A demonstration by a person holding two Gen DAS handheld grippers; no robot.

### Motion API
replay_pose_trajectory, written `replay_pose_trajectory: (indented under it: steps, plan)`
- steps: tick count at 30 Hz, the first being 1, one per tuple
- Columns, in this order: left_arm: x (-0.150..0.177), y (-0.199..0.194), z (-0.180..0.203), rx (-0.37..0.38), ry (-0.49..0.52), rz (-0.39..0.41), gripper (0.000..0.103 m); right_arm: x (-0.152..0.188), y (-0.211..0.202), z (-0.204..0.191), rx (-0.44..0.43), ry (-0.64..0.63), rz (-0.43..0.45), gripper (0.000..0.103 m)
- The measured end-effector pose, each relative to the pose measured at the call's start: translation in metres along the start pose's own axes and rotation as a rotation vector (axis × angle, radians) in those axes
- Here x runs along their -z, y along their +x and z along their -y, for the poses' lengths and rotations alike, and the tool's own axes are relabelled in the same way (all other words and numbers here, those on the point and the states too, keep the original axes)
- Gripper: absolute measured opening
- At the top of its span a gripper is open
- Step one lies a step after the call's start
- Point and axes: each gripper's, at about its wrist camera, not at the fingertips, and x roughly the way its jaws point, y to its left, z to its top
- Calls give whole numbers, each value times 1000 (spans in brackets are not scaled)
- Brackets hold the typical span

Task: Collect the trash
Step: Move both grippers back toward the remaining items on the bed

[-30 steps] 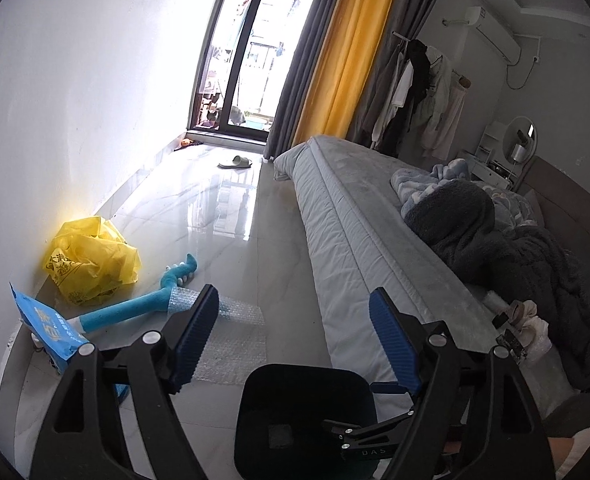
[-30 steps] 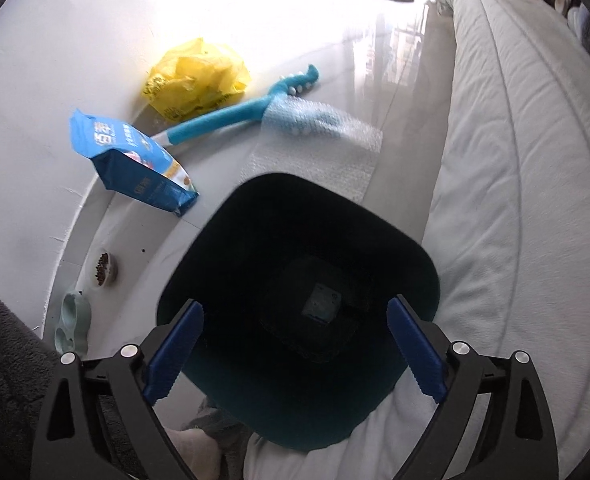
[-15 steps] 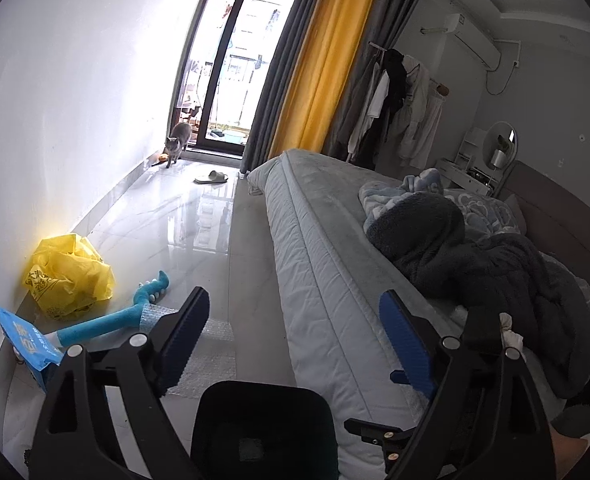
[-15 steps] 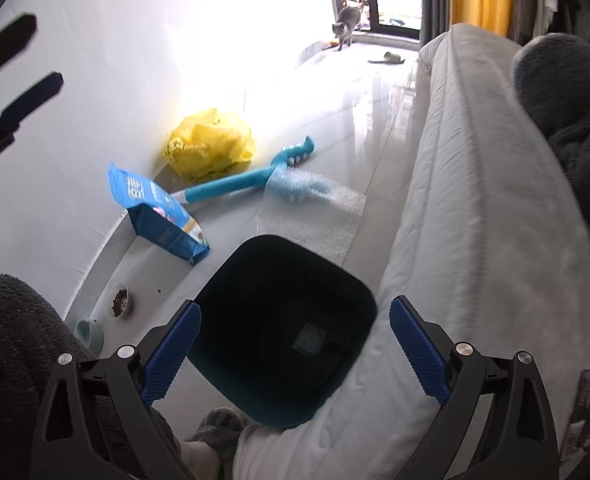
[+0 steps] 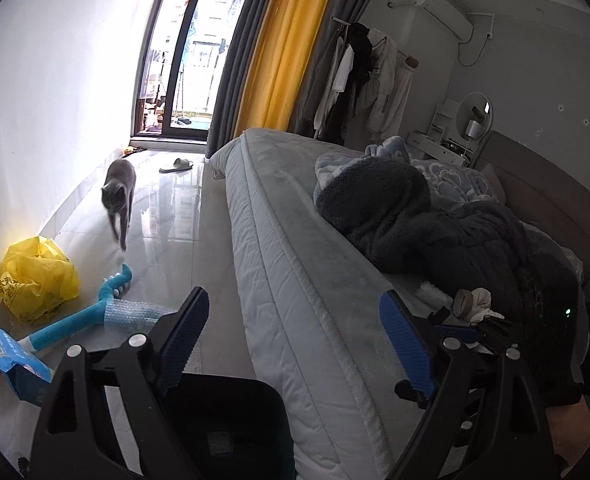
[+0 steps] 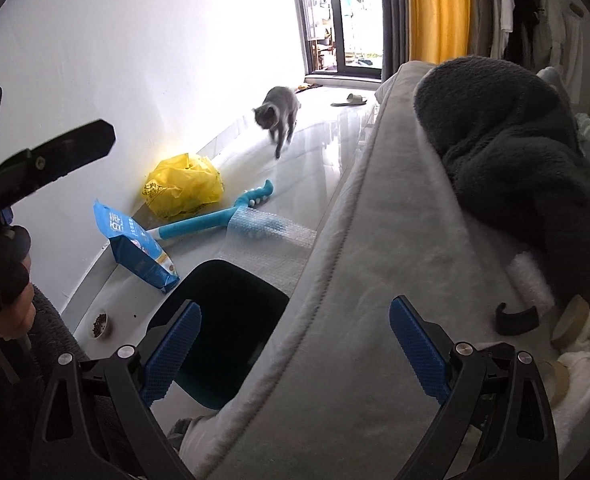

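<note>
1. Two grippers, both empty. Left gripper [image 5: 295, 332] has its jaws spread wide, nothing between the blue pads; it hangs over the bin and the bed edge.
2. Right gripper [image 6: 295, 350] also gapes wide, nothing clamped; it hangs over the mattress edge, with the bin below its left finger.
3. Bin [image 6: 231, 320]: dark, open top, on the floor against the side of the bed [image 5: 295, 280].
4. Trash on the floor by the wall: yellow bag [image 6: 183, 186] crumpled at the wall; blue pouch [image 6: 135, 248] just beside it, nearer the bin.
5. Bubble wrap [image 6: 271, 236] lies flat between the bin and the blue stick [image 6: 215, 220]; one end of the wrap overlaps the stick.
6. Trash on the bed: tape roll [image 6: 571, 322], white cloth [image 6: 587, 344] touching it, and a black curved piece [image 6: 517, 320] just beside the roll. All sit near the right gripper's right finger, by the dark blanket [image 6: 515, 160].
7. Grey cat [image 5: 119, 196] is walking on the floor, beyond the yellow bag.
8. Slipper [image 5: 177, 165] near the glass door.
9. Small food bowl [image 6: 99, 324] on the floor by the wall, near the pouch.
10. Person's hand [image 6: 3, 292] holds the left gripper's handle at the left edge of the right view.
</note>
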Motion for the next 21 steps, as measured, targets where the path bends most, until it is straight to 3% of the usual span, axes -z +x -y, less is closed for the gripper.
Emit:
replay_pose_trajectory:
  steps: [7,10,21]
  plan:
    - [9,18,30,43,41,-32,89,12,-37,39,47,25,58,94]
    - [11,26,42,56,55,-46,89,19,-51,55,63,47,81,79]
    - [26,54,83,100,113,-90,89,47,-82,108,113,124,126,75]
